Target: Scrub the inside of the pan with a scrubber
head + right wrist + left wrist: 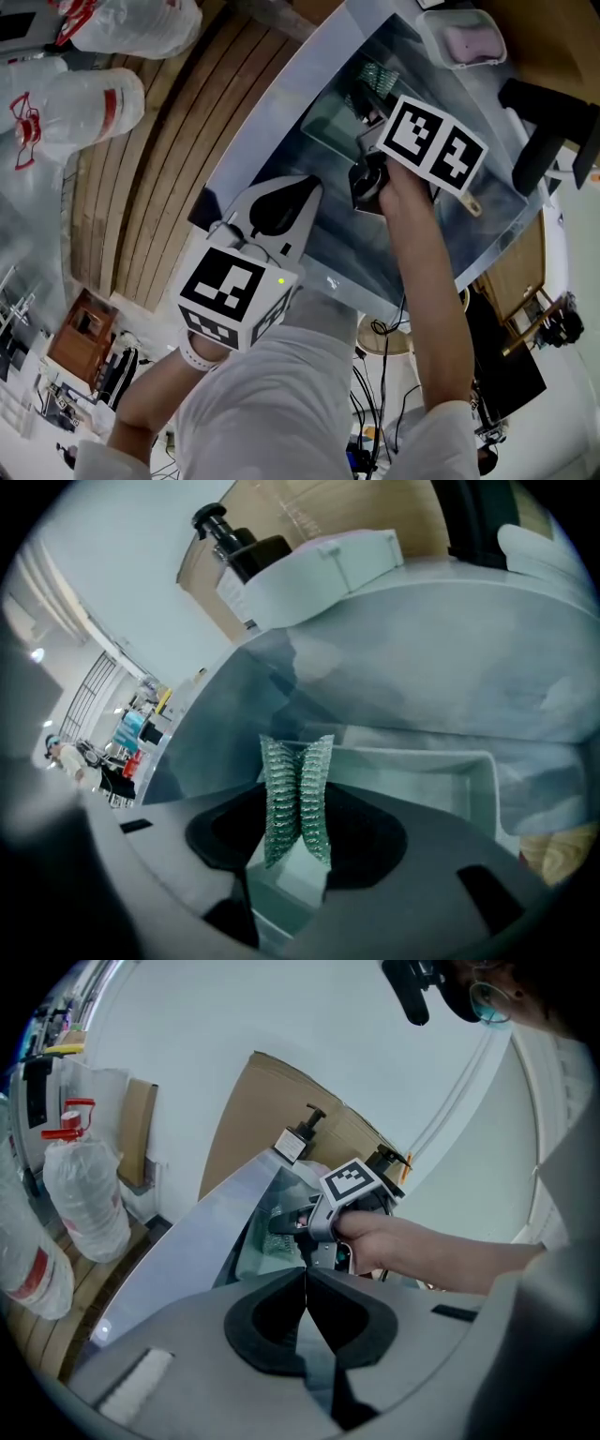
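Note:
A green mesh scrubber (pixel 298 794) is folded and pinched between the jaws of my right gripper (pixel 300 832). In the head view that gripper (pixel 373 111) reaches down into the steel sink (pixel 272 122), with the scrubber (pixel 380 75) at its tip. A pale rectangular pan (pixel 431 775) lies in the sink just beyond the scrubber, and its corner (pixel 330 127) shows in the head view. My left gripper (pixel 302 190) hovers over the sink's near rim. Its jaws (pixel 305 1283) are pressed together with nothing between them.
A white soap dish (pixel 464 37) with a pink bar sits on the sink's far rim beside a pump bottle (pixel 230 536). Tied plastic bags (pixel 89 103) lie on the wooden slats (pixel 178 141) to the left. Cables and furniture crowd the floor below.

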A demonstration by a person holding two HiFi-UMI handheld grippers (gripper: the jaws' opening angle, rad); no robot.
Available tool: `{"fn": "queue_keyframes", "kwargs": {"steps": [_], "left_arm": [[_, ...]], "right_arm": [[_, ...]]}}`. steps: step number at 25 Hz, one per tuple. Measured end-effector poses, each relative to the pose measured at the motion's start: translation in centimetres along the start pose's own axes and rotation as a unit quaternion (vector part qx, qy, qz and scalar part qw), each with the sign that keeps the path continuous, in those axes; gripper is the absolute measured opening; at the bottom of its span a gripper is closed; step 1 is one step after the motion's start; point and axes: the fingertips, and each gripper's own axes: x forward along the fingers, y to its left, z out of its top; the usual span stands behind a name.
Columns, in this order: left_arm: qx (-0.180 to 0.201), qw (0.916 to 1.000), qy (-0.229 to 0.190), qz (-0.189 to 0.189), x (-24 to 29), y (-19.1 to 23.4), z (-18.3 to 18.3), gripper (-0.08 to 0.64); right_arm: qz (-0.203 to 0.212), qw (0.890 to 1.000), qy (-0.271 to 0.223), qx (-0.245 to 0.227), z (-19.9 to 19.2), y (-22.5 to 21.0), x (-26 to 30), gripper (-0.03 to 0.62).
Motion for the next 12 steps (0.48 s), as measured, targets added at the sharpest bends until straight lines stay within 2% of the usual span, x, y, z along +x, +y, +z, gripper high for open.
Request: {"fn": "queue_keyframes", "kwargs": {"steps": [6,12], "left_arm": [[-0.003,1.0,0.001,0.0,-0.1,0.2,0.1,0.006],[-0.008,0.9999,-0.007,0.002,-0.3,0.5,0.8,0.006]], "right_arm": [[-0.007,0.998,0.007,0.069,0.0,0.1,0.8,0.158],[0.014,0.995,0.009,0.095,0.2,0.5,1.4,0.167]]}}
